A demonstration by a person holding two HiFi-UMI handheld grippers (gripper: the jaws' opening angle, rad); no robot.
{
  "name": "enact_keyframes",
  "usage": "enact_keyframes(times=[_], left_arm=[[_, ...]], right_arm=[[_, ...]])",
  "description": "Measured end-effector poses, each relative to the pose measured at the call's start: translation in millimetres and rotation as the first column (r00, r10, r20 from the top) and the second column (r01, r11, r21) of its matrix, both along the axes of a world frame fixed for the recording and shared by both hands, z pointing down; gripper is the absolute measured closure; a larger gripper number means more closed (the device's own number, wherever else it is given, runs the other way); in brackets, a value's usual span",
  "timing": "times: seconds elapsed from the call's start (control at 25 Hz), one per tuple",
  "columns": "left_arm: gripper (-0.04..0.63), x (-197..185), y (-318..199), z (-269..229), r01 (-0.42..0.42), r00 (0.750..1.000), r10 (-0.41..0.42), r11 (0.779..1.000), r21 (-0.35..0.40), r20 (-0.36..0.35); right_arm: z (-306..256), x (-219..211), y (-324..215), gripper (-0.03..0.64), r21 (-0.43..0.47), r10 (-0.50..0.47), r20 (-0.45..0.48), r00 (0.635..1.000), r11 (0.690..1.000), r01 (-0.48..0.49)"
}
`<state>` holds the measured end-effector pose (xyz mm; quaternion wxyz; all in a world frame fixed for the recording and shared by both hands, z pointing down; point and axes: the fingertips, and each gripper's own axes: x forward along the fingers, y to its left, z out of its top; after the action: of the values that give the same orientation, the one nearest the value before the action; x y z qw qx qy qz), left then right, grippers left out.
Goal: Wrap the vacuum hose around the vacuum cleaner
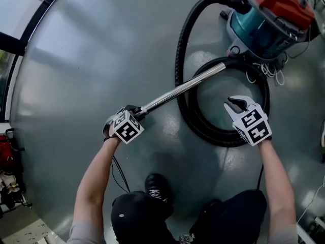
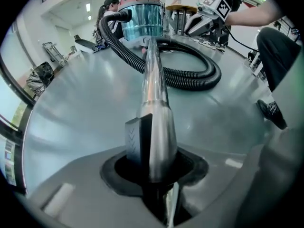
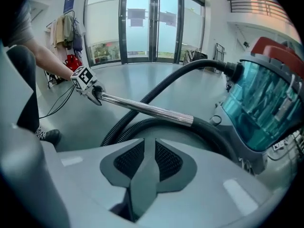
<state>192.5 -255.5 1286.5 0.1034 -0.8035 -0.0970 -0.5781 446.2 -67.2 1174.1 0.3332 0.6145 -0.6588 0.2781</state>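
one black ribbed hose [image 1: 203,128] lies looped on the grey floor [image 1: 101,60] beside one teal-and-red vacuum cleaner [image 1: 266,19]. the left gripper [image 1: 134,113] clamps its single chrome wand [image 1: 183,88]. the right gripper [image 1: 234,104] hovers over the loop, jaws together and empty.

To your left and ahead, the floor [image 1: 91,60] is bare and wide open. The wand [image 1: 185,88] bars the middle, slanting from your left tongs [image 1: 139,112] to the hose [image 1: 218,139], whose loop rings a small bare patch under your right tongs [image 1: 231,104]. Beyond stands the vacuum [image 1: 269,24], with cords [image 1: 269,75] trailing at its base. Your shoe [image 1: 157,187] takes the near floor.
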Motion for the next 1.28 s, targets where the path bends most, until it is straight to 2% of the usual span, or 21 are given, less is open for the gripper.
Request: enact_keyframes(times=[0.12, 0.28, 0.44, 0.8, 0.88, 1.0, 1.28], left_arm=[[0.443, -2, -2, 13, 0.002, 1.000, -0.002, 1.000, 0.005, 0.001], [0.443, -2, -6, 23, -0.001, 1.000, 0.001, 1.000, 0.017, 0.014], [0.443, 2, -9, 30, -0.004, 1.000, 0.003, 1.000, 0.016, 0.019], [0.443, 4, -16, 38, -0.019, 0.999, 0.018, 1.000, 0.007, 0.037], [0.432, 7, -16, 38, -0.019, 0.999, 0.018, 0.999, 0.027, 0.032], [0.377, 7, -22, 37, 0.005, 1.000, -0.006, 0.998, 0.059, 0.016], [0.359, 5, -27, 30, 0.062, 0.998, -0.059, 0.991, 0.117, -0.029]], right_arm=[[18, -10, -38, 0.508, 0.023, -0.038, 0.009, 0.999, 0.999, 0.038], [32, -10, -98, 0.595, 0.102, -0.034, -0.029, 0.999, 0.994, 0.037], [42, -12, -135, 0.595, 0.130, -0.019, -0.022, 1.000, 0.991, 0.022], [61, -10, -151, 0.594, 0.111, 0.000, 0.000, 1.000, 0.994, 0.000], [62, -8, -148, 0.594, 0.111, 0.008, 0.004, 1.000, 0.994, -0.009], [63, -8, -150, 0.594, 0.116, 0.014, 0.013, 1.000, 0.993, -0.016], [65, -9, -151, 0.594, 0.118, 0.017, 0.025, 1.000, 0.993, -0.019]])
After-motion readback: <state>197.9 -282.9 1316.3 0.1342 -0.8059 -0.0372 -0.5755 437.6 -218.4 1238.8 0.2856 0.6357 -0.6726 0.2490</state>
